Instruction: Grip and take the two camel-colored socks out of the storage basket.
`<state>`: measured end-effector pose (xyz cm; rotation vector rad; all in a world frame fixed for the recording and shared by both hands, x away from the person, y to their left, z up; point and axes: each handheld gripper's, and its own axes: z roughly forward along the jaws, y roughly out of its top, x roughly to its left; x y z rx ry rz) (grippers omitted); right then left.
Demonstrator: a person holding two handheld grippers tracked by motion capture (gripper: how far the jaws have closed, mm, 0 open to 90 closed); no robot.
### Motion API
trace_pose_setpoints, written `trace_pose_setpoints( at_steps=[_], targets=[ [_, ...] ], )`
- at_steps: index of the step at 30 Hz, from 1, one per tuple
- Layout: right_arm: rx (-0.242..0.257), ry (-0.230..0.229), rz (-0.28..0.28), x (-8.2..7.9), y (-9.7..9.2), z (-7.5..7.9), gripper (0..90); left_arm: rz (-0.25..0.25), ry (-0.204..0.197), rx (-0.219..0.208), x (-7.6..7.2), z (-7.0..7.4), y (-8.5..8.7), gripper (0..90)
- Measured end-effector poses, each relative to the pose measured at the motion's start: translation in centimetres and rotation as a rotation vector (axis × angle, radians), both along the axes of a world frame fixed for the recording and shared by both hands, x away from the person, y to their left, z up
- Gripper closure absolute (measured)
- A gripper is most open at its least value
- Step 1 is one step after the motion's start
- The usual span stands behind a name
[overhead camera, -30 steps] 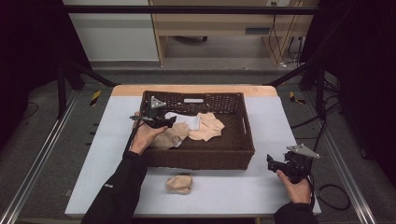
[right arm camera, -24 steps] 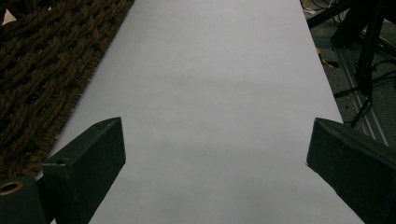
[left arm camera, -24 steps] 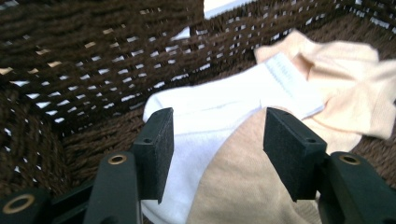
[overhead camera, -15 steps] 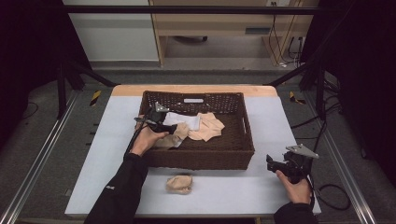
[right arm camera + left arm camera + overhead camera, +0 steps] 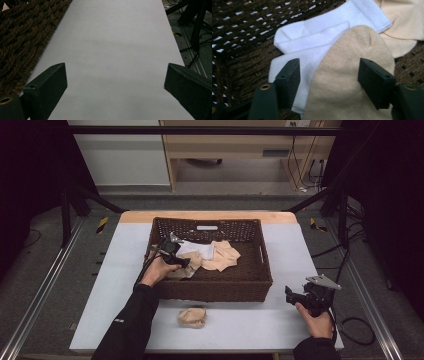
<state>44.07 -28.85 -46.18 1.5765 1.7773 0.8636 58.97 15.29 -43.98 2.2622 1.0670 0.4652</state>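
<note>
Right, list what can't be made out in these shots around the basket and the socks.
- White sock: its lower part is hidden under the tan sock, left gripper view.
- Tan sock: near end cut off by the bottom edge, left gripper view.
- Left gripper: jaw tips too small to read, high view.
- Basket: mostly cut off by the left edge, right gripper view.

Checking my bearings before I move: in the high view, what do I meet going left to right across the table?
Left gripper over the tan sock → white sock → peach cloth → basket's right wall → right gripper.
</note>
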Motion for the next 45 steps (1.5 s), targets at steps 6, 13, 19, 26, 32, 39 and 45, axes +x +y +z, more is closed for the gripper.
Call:
trace_pose_setpoints(
  at_steps=[6, 13, 19, 26, 32, 39, 45],
  targets=[
    [-0.003, 0.003, 0.005, 0.0, 0.0, 0.0, 5.0, -0.025, 0.028, 0.009, -0.3, 0.2, -0.3, 50.8],
    [0.005, 0.001, -0.001, 0.0, 0.0, 0.0, 5.0, -0.020, 0.052, 0.003, -0.6, 0.6, -0.4, 70.8],
    [0.005, 0.002, -0.003, 0.0, 0.0, 0.0, 5.1, 0.016, 0.017, -0.090, -0.9, 1.5, 0.2, 81.2],
    [0.004, 0.003, -0.006, 0.0, -0.1, 0.0, 5.1, 0.054, -0.085, -0.181, -1.3, 2.5, 1.0, 84.7],
    [0.004, 0.002, -0.008, 0.0, -0.1, 0.0, 5.1, 0.057, -0.142, -0.237, -1.5, 3.1, 1.2, 85.0],
    [0.000, -0.003, -0.009, 0.0, -0.1, 0.0, 5.1, 0.055, -0.216, -0.344, -2.2, 4.6, 1.5, 85.0],
    [0.003, -0.008, -0.011, -0.1, -0.1, 0.1, 5.1, 0.049, -0.292, -0.412, -3.2, 6.8, 1.9, 85.1]
  ],
)
